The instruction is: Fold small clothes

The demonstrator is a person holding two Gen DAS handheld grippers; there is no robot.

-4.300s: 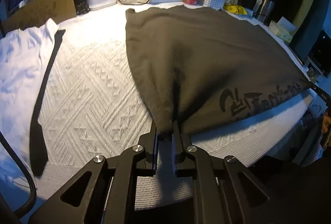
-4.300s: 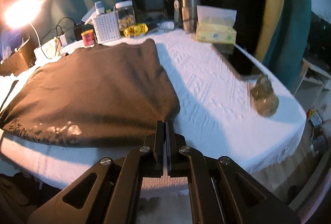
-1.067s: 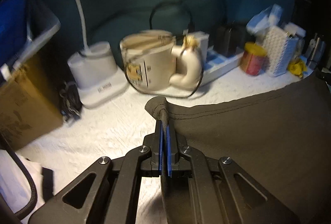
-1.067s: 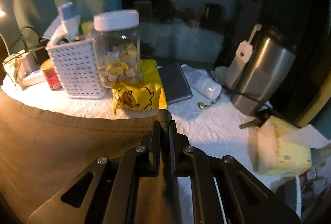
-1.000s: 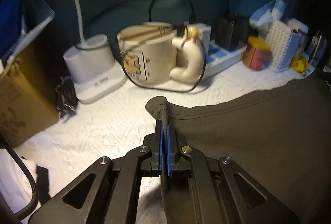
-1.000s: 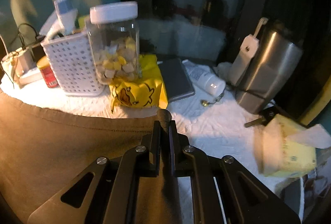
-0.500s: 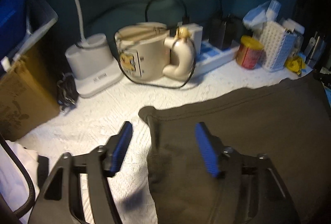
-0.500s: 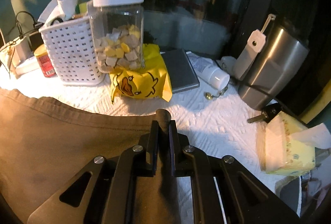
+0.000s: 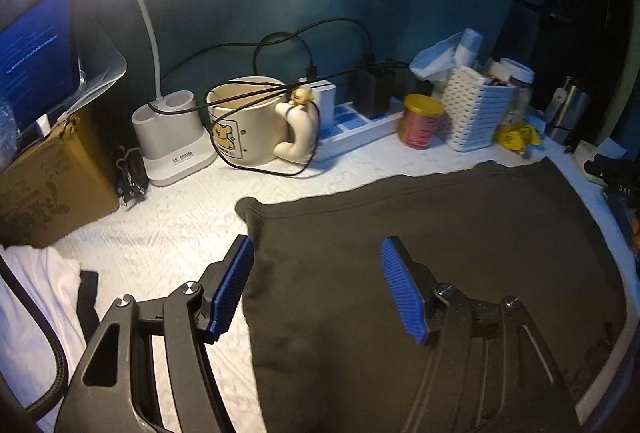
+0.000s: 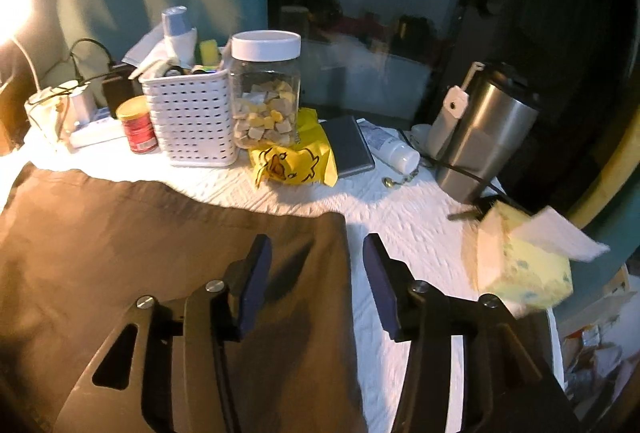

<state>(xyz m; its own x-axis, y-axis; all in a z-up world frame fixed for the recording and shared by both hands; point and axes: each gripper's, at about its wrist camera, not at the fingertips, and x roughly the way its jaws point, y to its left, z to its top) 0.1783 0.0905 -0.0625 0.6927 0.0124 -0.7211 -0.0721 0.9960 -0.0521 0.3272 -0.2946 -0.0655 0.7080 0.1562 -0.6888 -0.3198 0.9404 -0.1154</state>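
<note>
Dark brown garment point(image 9: 420, 233) lies flat on white bench point(image 9: 168, 233); left hand-held gripper point(image 9: 316, 285) and right hand-held gripper point(image 10: 316, 281) gape wide above its far corners, gripping nothing.

You can make out "DAS" on the dark object point(image 9: 622, 179) at the left view's right edge; the lamp base point(image 9: 176, 149) label stays too small to read.
</note>
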